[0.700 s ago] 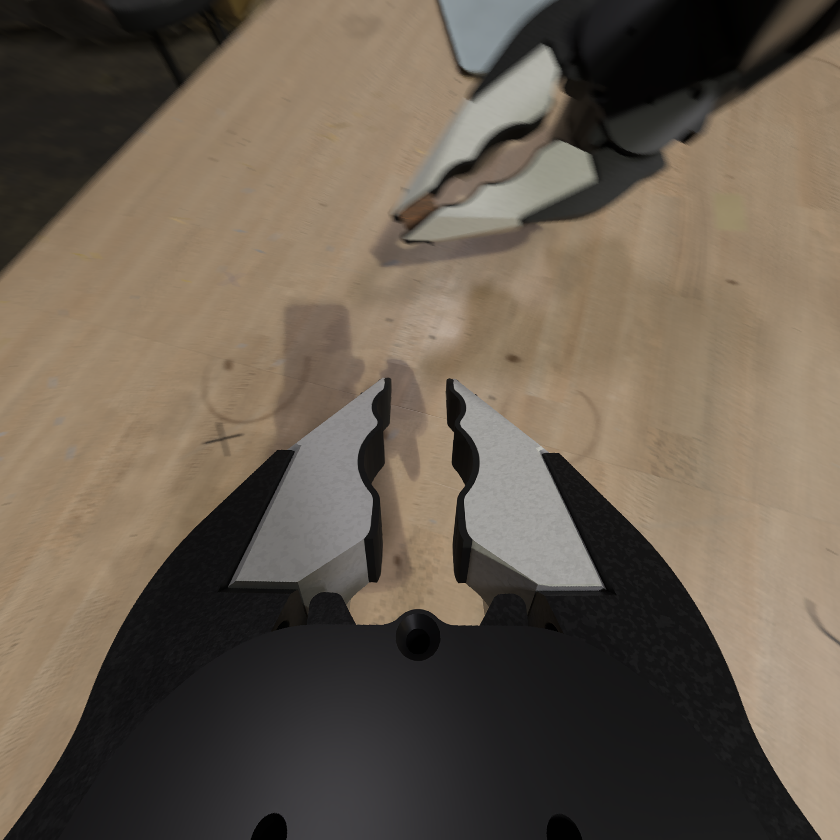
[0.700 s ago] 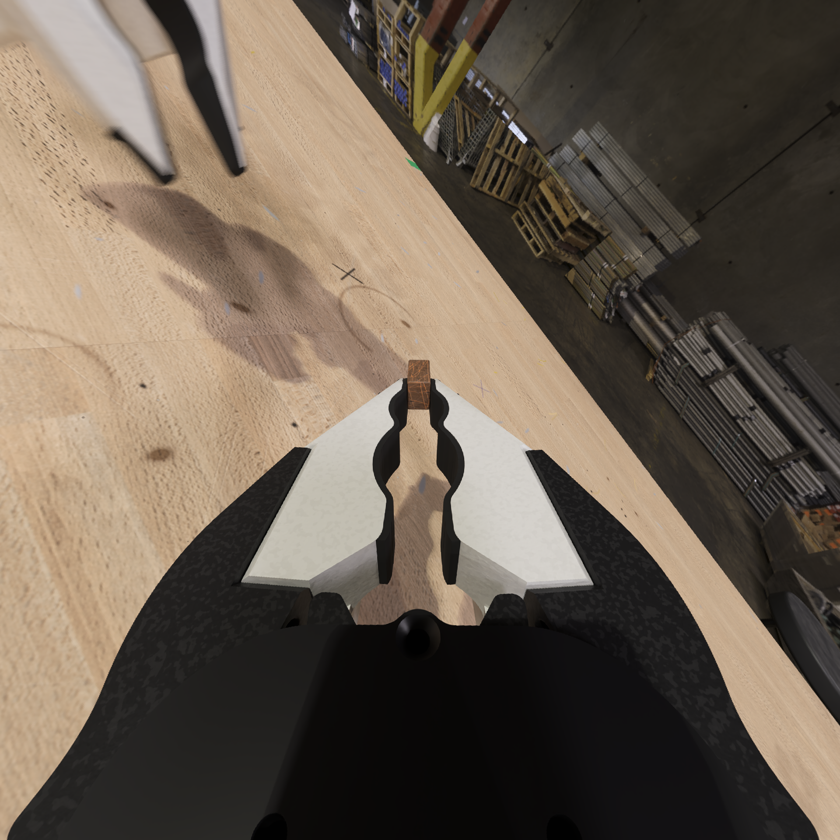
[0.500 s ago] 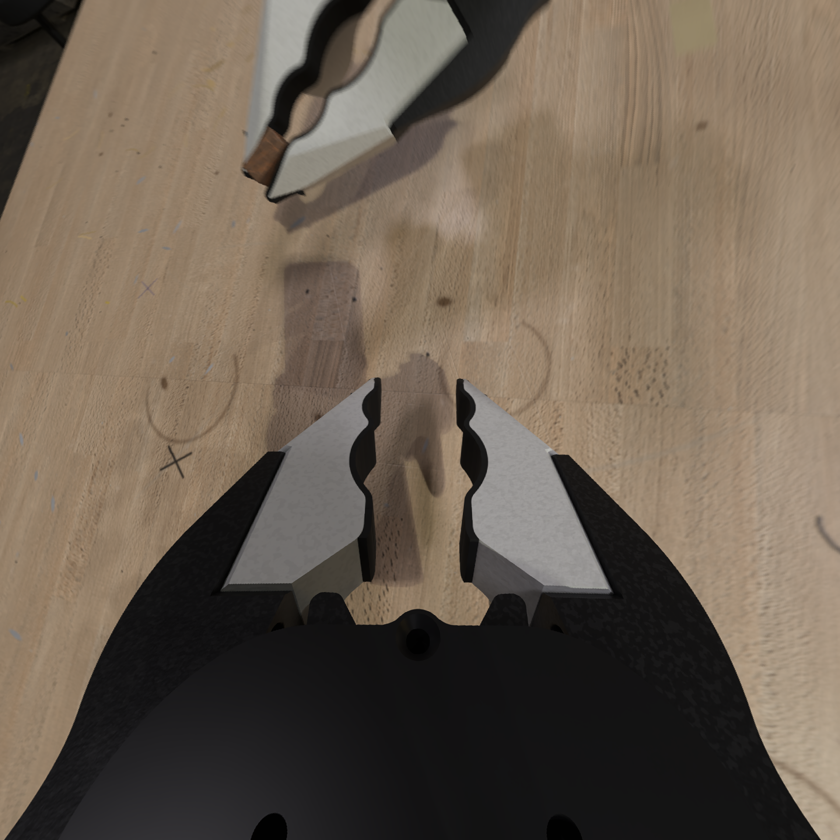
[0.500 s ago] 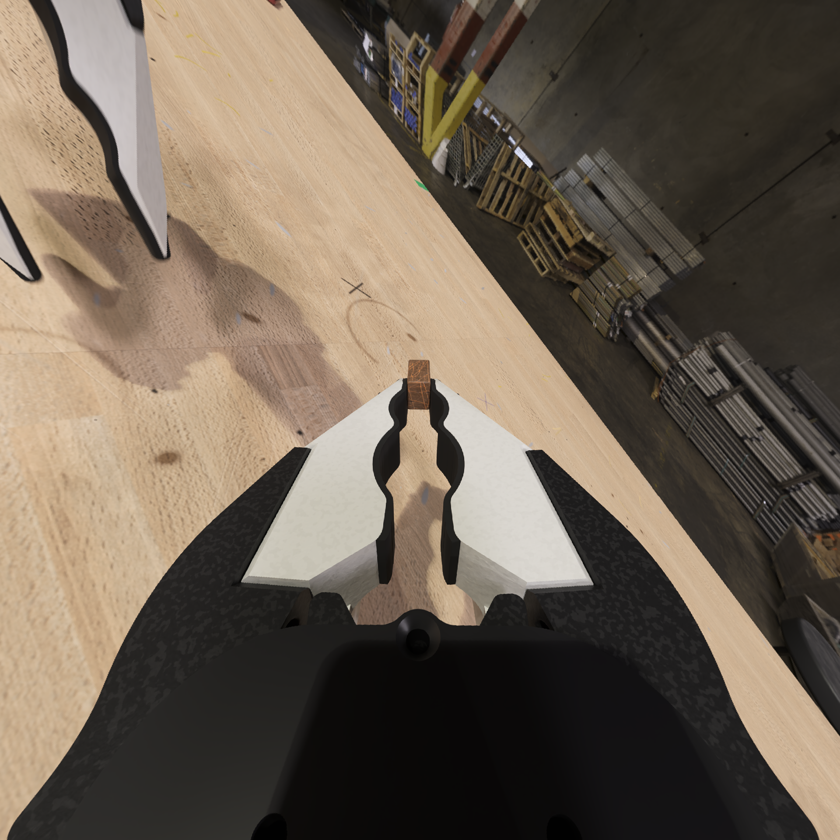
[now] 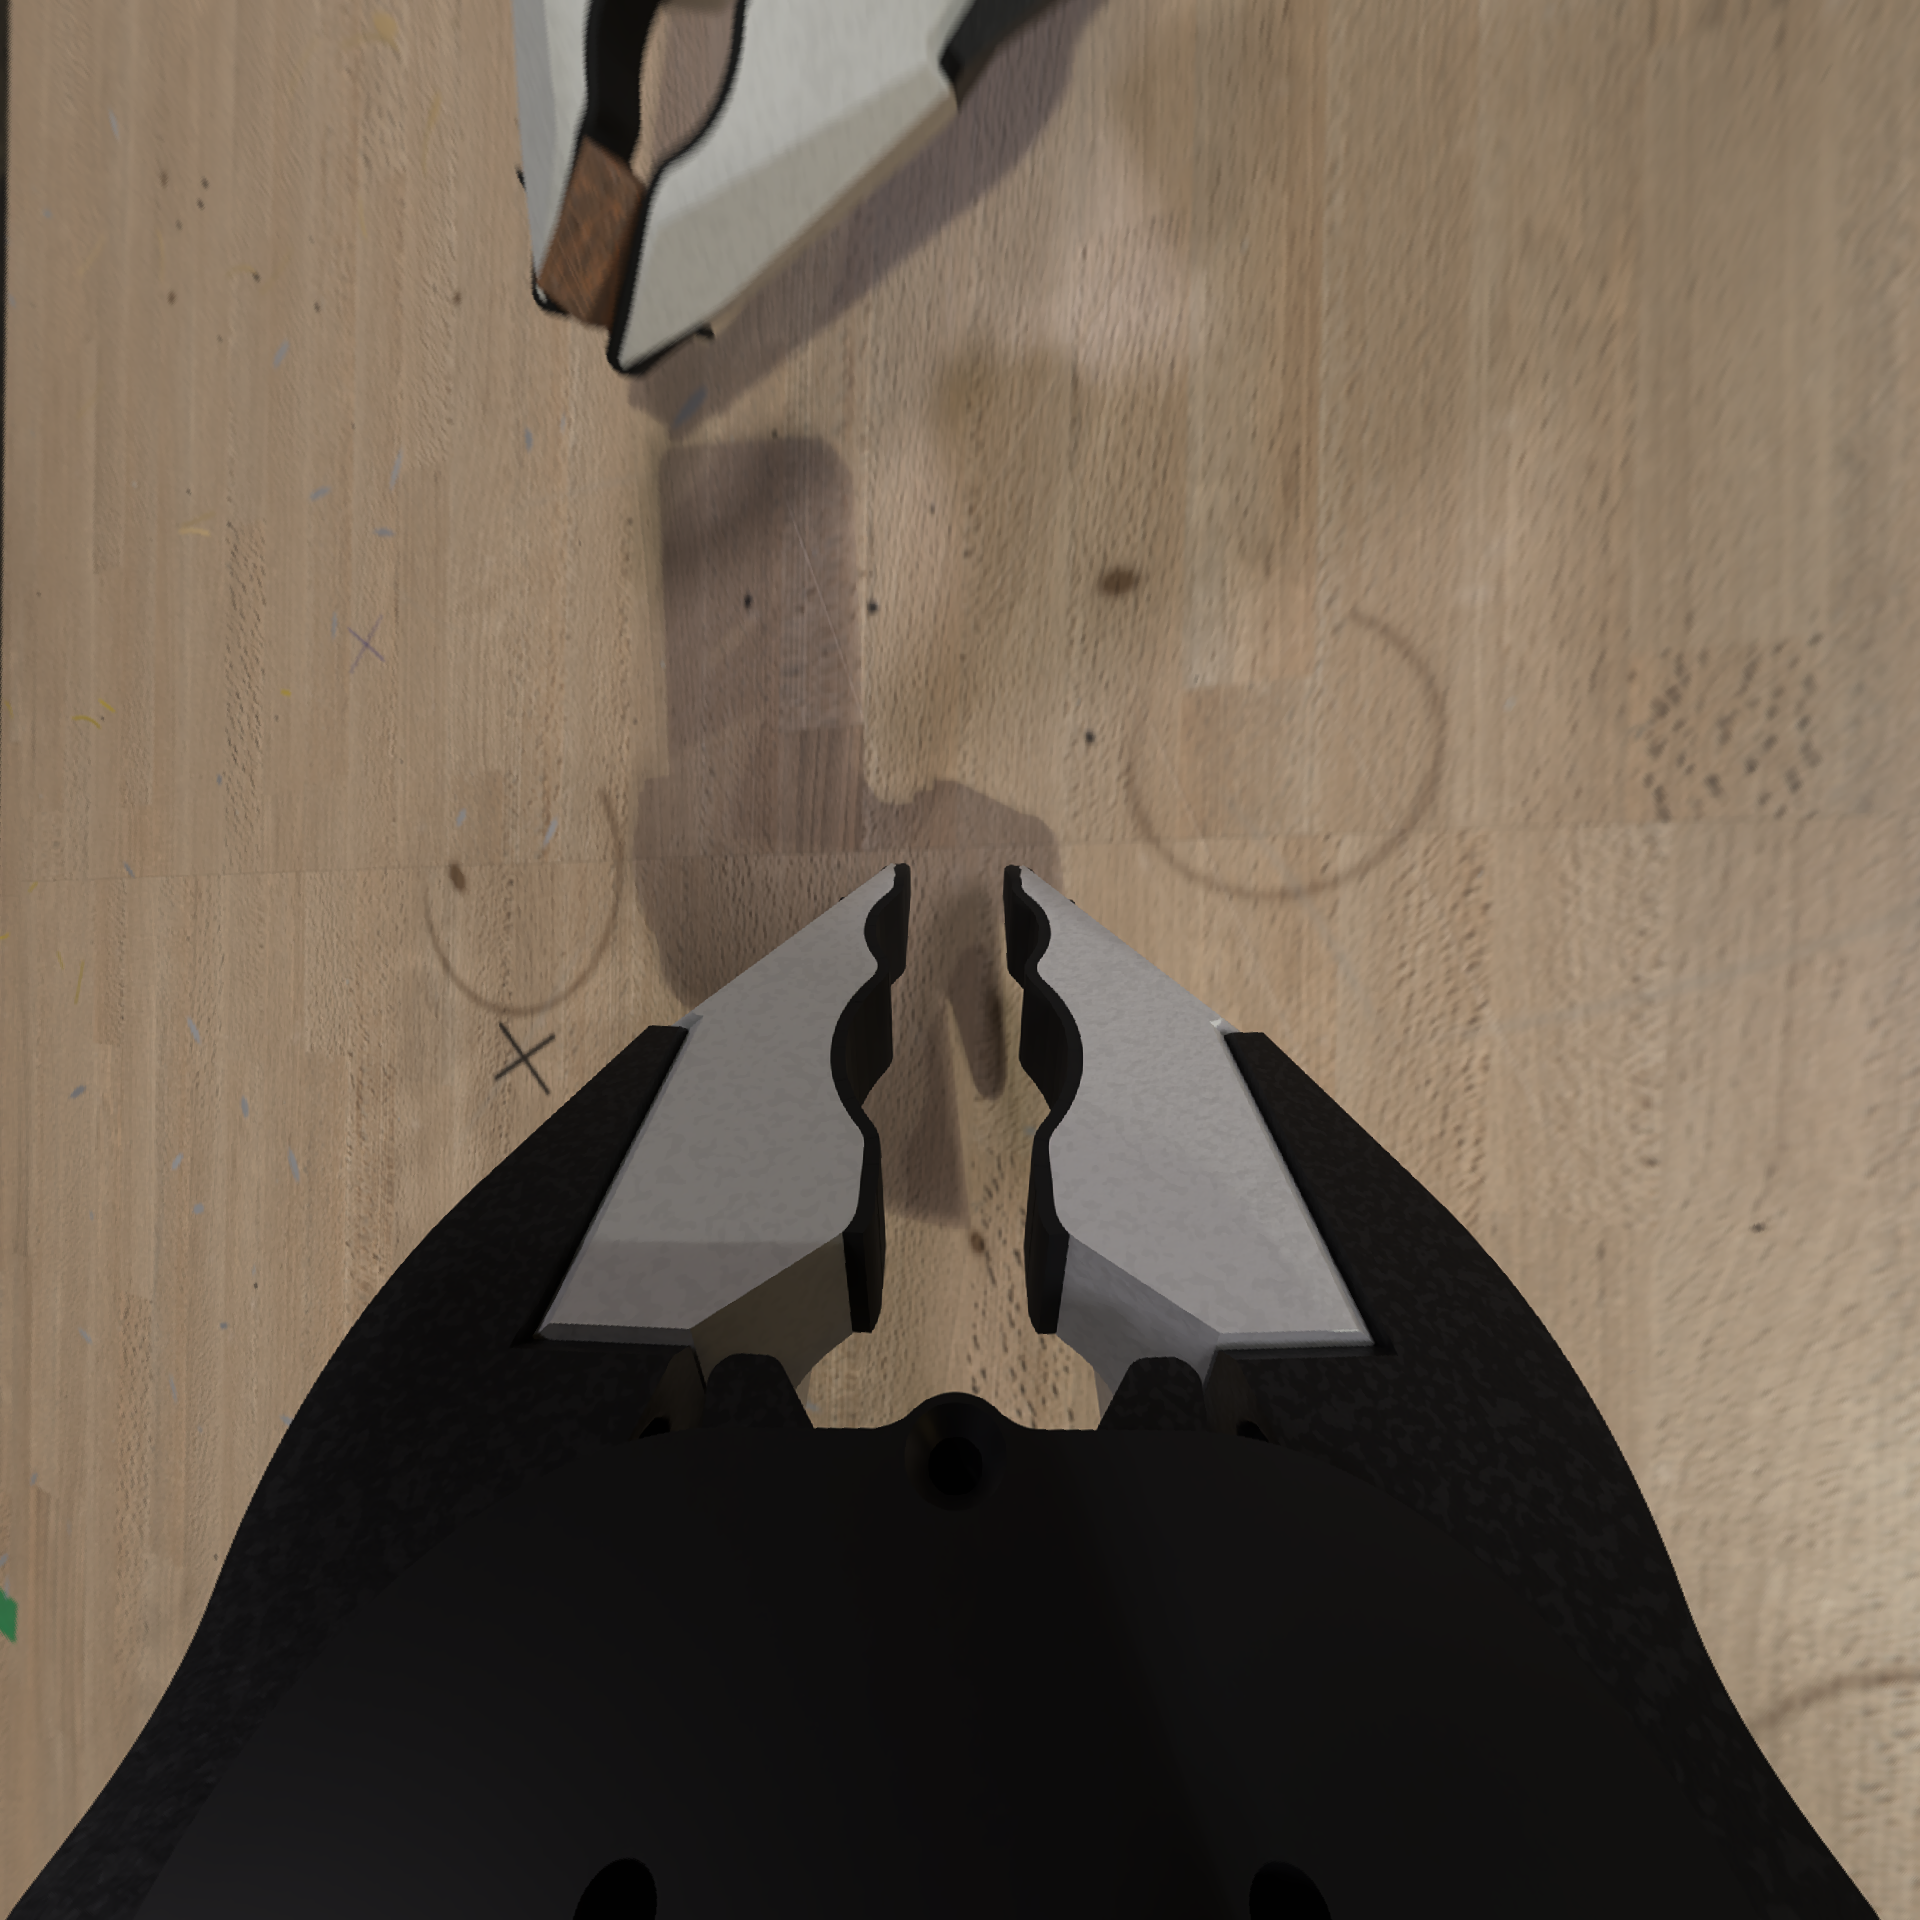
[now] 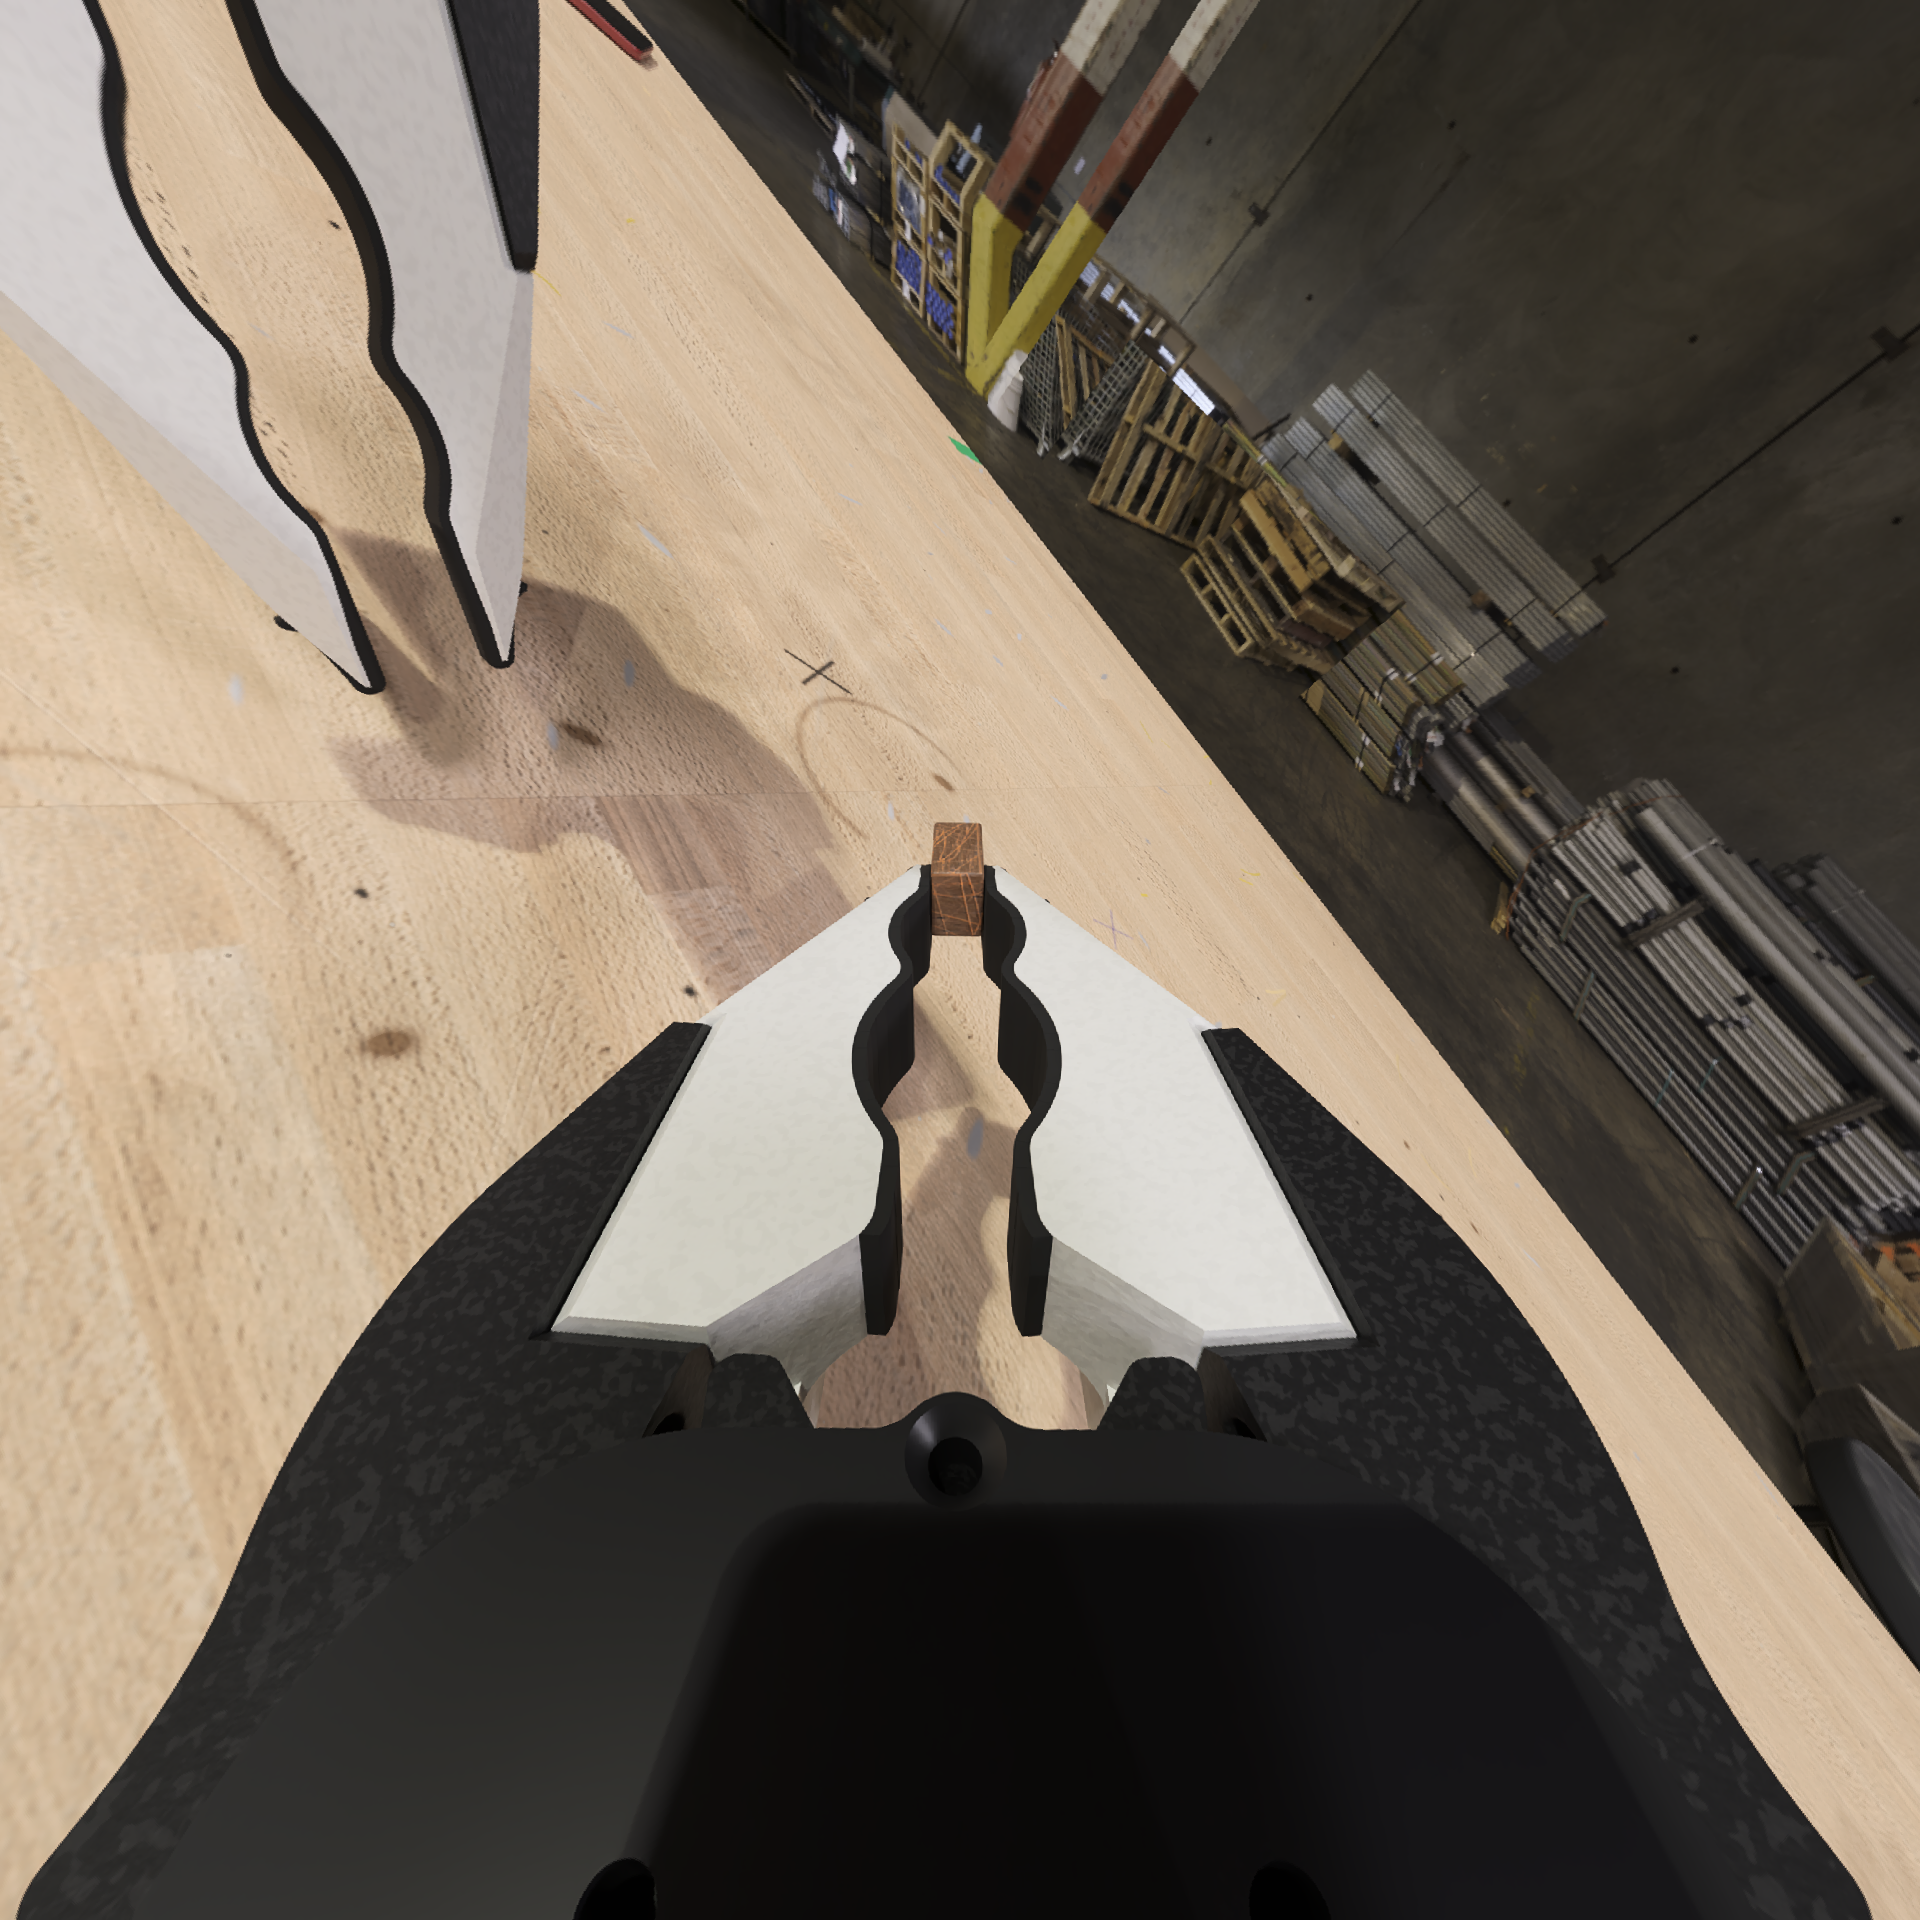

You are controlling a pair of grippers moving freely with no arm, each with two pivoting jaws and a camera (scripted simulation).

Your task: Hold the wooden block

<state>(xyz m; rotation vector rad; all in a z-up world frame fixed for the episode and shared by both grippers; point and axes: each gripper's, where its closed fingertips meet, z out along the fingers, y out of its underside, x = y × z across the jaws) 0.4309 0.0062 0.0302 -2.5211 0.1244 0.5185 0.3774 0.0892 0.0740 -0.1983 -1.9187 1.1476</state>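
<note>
The wooden block (image 6: 956, 852) is small and reddish-brown, and it is pinched between the tips of my right gripper (image 6: 956, 906), a little above the wooden table (image 6: 260, 1039). In the left wrist view the right gripper (image 5: 594, 324) shows at the top left, with the block (image 5: 592, 234) between its white fingers. My left gripper (image 5: 956, 883) is open and empty, with a narrow gap between its fingers, and points down at the table. In the right wrist view the left gripper (image 6: 431, 665) hangs at the upper left, tips close to the tabletop.
Pencil circles (image 5: 1283, 758) and X marks (image 5: 523, 1060) are drawn on the tabletop. The table's edge (image 6: 1247, 790) runs diagonally on the right. Beyond it lie stacked pallets (image 6: 1174, 457) and bundles of metal pipes (image 6: 1714, 987) on a dark floor.
In the left wrist view the right gripper with the block has shifted from upper right to upper left. In the right wrist view the left gripper has come nearer and lower. Right grip unchanged.
</note>
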